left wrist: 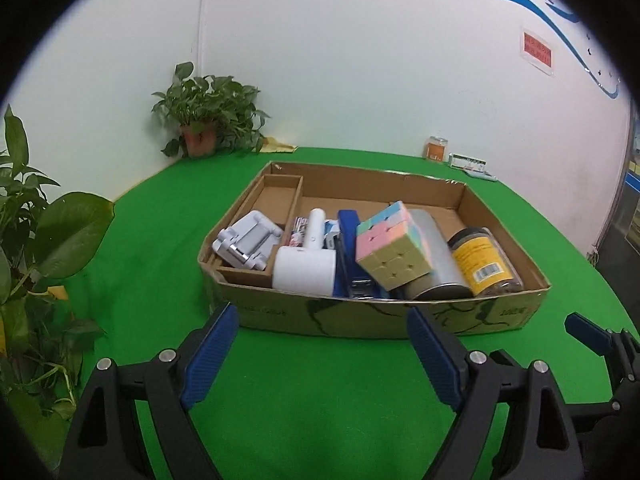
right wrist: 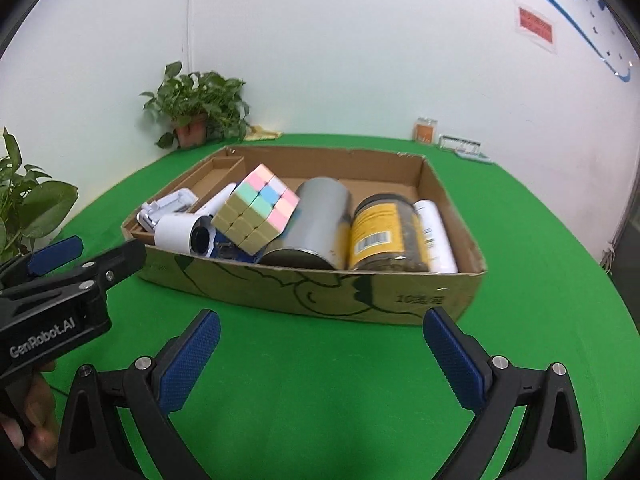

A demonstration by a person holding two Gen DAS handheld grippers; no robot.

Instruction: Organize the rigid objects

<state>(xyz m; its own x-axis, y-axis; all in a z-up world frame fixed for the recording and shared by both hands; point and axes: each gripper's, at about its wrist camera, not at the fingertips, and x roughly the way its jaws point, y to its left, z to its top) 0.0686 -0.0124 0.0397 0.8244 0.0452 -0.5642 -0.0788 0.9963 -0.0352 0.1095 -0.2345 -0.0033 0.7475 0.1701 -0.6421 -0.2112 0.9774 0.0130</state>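
Cube sits tilted atop the clutter in the cardboard box, leaning on the steel can. Both my grippers, left and right, hang spread and empty before it. A jostled box could tumble it.

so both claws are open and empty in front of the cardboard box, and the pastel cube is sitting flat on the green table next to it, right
Not quite. The pastel cube is not on the green table; it sits tilted inside the cardboard box, on top of the other items, as the right wrist view shows. The rest holds: the left claw and right claw are both open and empty in front of the box.
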